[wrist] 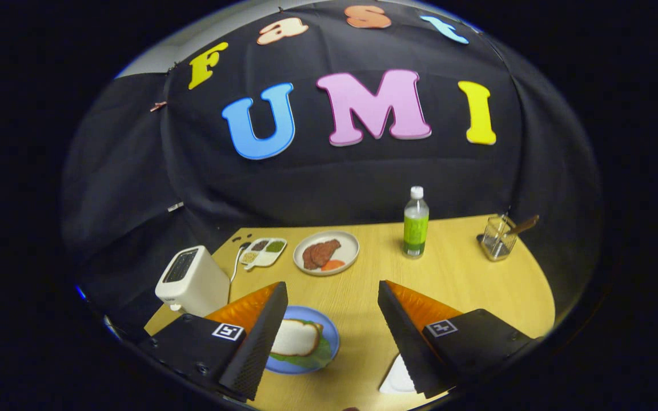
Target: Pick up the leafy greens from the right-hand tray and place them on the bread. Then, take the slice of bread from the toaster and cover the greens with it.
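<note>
Gripper (333, 297) is seen at the bottom of the frame, fingers spread wide apart, nothing held between them. Bare wooden table (466, 274) is seen in the gap.

Blue plate (329, 334) is found lower centre-left, just beside the left finger and partly hidden by it. A slice of bread (295, 338) lies on that plate; leafy greens (315, 357) are seen under it, sticking out at the slice's lower and right edge. Whether another slice sits beneath cannot be told.

A white tray (396, 379) corner is seen at the bottom, against the right finger's inner edge, mostly covered by the finger. Its contents cannot be made out.

White toaster (192, 281) is placed at left of frame, just beyond the left finger, slot facing up; the slot looks dark, and bread inside cannot be confirmed. Its cord (234, 265) is run toward the back.

Beyond the fingers, mid-frame: a small divided dish (263, 252) with several coloured fillings, beside the toaster. Next to it on the right, a white plate (352, 242) with brown meat slices (320, 253) and an orange piece (333, 265).

Further right, a bottle (416, 224) with a green label and white cap stands upright near the table's back edge. At the right of frame, a clear glass cup (498, 238) is seen with a brown-handled utensil (522, 226) leaning in it.
</note>
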